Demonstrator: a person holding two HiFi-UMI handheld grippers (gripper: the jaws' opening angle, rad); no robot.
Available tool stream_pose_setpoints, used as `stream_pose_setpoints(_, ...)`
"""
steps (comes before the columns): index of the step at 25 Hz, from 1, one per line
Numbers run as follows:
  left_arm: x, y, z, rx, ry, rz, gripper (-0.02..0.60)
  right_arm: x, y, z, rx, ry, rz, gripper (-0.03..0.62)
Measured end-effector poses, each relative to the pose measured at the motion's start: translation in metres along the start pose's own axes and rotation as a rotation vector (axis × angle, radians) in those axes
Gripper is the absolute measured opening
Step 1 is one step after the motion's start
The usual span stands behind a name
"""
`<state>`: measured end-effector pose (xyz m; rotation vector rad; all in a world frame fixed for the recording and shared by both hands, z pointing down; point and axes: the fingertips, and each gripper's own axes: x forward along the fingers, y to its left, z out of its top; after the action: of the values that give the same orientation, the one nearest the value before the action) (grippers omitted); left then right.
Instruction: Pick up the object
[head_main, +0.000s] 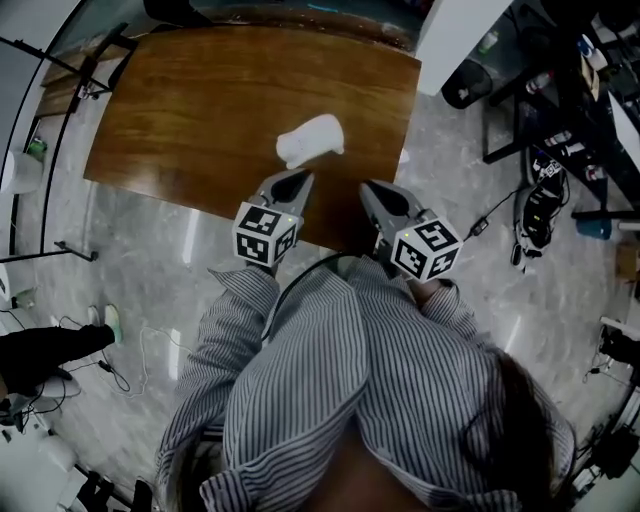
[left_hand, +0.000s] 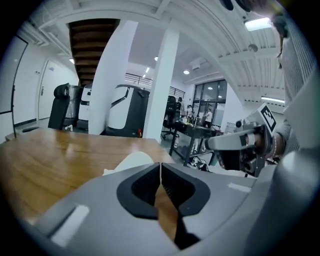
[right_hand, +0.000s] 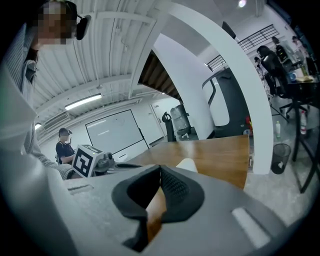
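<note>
A white, lumpy object (head_main: 311, 140) lies on the brown wooden table (head_main: 200, 110), close to its near edge. My left gripper (head_main: 300, 178) hovers just short of it with its jaws shut and nothing between them. My right gripper (head_main: 368, 188) sits to the right over the table's near edge, also shut and holding nothing. In the left gripper view the white object (left_hand: 131, 162) peeks over the closed left gripper (left_hand: 160, 165), with the right gripper (left_hand: 245, 145) off to the side. In the right gripper view the object (right_hand: 186, 164) shows just past the closed right gripper (right_hand: 160, 167).
The person's striped shirt (head_main: 340, 380) fills the lower head view. Black racks and cables (head_main: 545, 190) stand on the marble floor at the right. A white pillar (right_hand: 235, 100) rises beyond the table's end. Another person (right_hand: 64, 145) stands far back by a whiteboard.
</note>
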<state>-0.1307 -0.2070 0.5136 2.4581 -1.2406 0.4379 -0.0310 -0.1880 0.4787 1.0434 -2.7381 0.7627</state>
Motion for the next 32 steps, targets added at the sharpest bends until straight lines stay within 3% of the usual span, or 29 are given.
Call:
stream_pose_setpoints(6,0.033,0.012,-0.015,0.060,0.153,-0.022,0.045,0.010,-0.018,0.004,0.016,0.050,0.024,0.003)
stream_pose_setpoints(12,0.062,0.035,-0.023,0.270,0.290,0.032,0.094,0.019,-0.023,0.013,-0.015,0.096,0.070,0.003)
stream_pose_setpoints(18,0.090,0.047,-0.041,0.460,0.425,0.063,0.190,0.018,-0.042,0.015,0.005,0.115,0.062,0.003)
stream_pose_setpoints(27,0.111,0.054,-0.060,0.703,0.535,0.175,0.216,0.008,-0.066,0.019,0.050,0.098,0.026,0.003)
stream_pose_setpoints(32,0.117,0.060,-0.064,0.799,0.592,0.237,0.210,0.006,-0.070,0.019,0.063,0.099,0.026,0.003)
